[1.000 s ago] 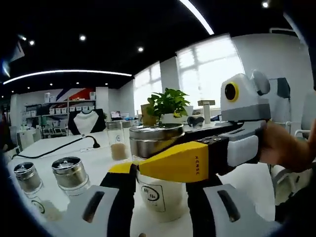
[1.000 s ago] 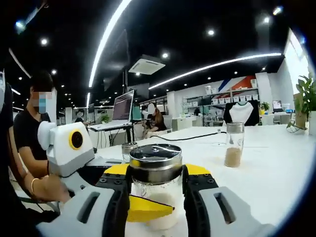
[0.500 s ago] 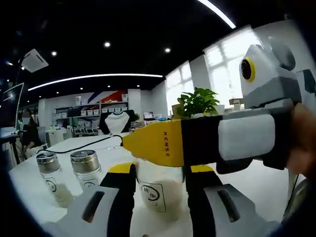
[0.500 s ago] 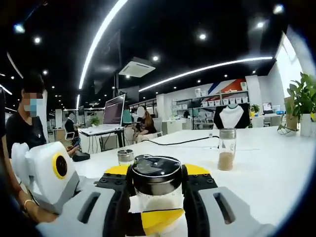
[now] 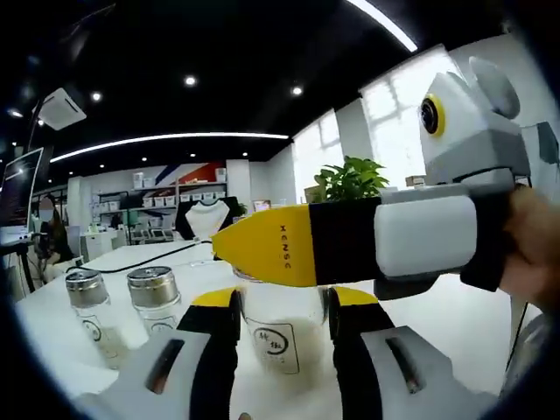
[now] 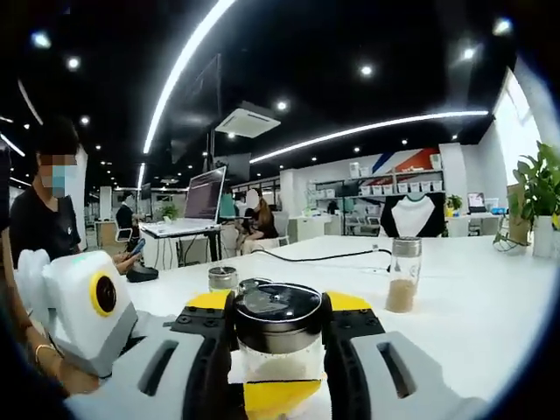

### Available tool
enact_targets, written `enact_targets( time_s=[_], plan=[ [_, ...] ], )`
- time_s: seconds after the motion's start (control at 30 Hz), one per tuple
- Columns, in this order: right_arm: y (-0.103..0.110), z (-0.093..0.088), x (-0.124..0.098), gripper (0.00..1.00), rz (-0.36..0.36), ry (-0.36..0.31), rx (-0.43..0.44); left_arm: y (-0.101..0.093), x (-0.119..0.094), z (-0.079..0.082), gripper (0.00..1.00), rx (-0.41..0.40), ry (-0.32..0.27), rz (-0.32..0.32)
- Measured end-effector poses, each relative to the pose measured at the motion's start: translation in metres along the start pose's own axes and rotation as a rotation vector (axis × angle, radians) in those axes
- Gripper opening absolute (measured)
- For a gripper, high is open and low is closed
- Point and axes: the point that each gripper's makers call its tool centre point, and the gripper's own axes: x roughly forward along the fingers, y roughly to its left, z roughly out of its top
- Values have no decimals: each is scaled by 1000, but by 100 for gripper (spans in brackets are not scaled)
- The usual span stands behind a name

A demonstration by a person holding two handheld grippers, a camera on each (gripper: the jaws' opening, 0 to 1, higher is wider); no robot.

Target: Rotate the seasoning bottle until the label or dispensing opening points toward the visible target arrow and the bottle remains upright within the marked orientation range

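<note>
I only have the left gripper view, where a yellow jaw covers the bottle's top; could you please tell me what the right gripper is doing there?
Observer: The right gripper has its jaws against both sides of the seasoning bottle's steel lid.
Operator: Thank you. Does anything stand beyond it?
Observer: A bottle of brown seasoning stands upright on the white table, apart from the grippers.

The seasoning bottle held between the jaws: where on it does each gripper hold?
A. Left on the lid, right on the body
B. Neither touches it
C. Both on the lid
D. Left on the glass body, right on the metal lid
D: the left gripper has its jaws on the glass body of the seasoning bottle, and the right gripper has its jaws around the metal lid.
</note>
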Motion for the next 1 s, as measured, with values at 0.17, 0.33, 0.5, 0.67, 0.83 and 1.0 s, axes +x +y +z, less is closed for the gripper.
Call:
enact_targets(
  time_s=[0.17, 0.33, 0.5, 0.67, 0.83, 1.0],
  plan=[
    [-1, 2, 1, 37, 87, -15, 22, 0, 1, 1, 42, -14, -1, -66],
    [8, 2, 1, 36, 142, -8, -18, -1, 2, 2, 43, -15, 7, -116],
    [10, 2, 0, 36, 167, -1, -14, -3, 0, 6, 43, -23, -7, -173],
    [12, 7, -4, 36, 198, -18, 23, -6, -4, 13, 43, -68, -30, -222],
    [17, 10, -8, 36, 228, -31, 25, -10, -7, 19, 43, -81, -50, -270],
    [20, 9, -12, 36, 250, -30, 42, -15, -9, 18, 43, -123, -51, -328]
  ],
)
